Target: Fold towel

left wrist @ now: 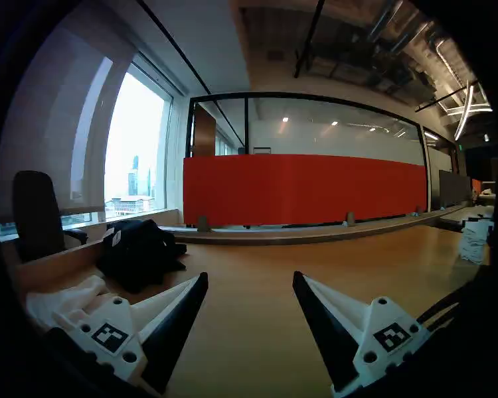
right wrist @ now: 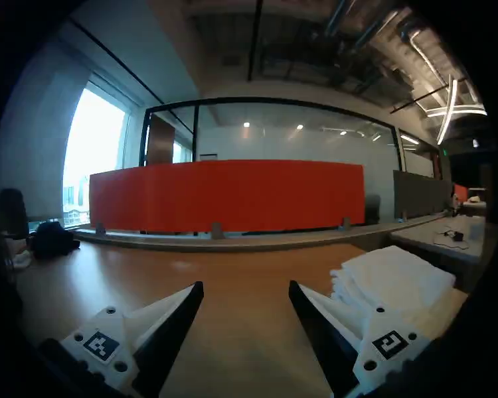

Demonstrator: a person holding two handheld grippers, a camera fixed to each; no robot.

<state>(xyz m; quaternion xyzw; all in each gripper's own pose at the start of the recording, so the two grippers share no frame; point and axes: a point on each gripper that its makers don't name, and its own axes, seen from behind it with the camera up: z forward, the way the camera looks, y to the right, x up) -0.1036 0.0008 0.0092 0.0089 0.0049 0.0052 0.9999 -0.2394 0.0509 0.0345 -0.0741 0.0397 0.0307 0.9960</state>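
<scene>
In the right gripper view a stack of folded white towels [right wrist: 395, 278] lies on the wooden table [right wrist: 242, 278], just right of and behind my right gripper [right wrist: 246, 286], which stands open with nothing between its fingers. The left gripper view has my left gripper [left wrist: 250, 277] open over bare wood [left wrist: 275, 292], holding nothing. A crumpled white cloth [left wrist: 62, 300] lies at its far left, behind the left finger. The white stack [left wrist: 476, 240] appears again at the far right edge of that view.
A black bundle of fabric [left wrist: 139, 252] sits on the table at the left, also seen small as a dark bundle [right wrist: 51, 240]. A black chair [left wrist: 35, 213] stands by the window. A red partition [left wrist: 302, 190] runs behind the table's raised back ledge.
</scene>
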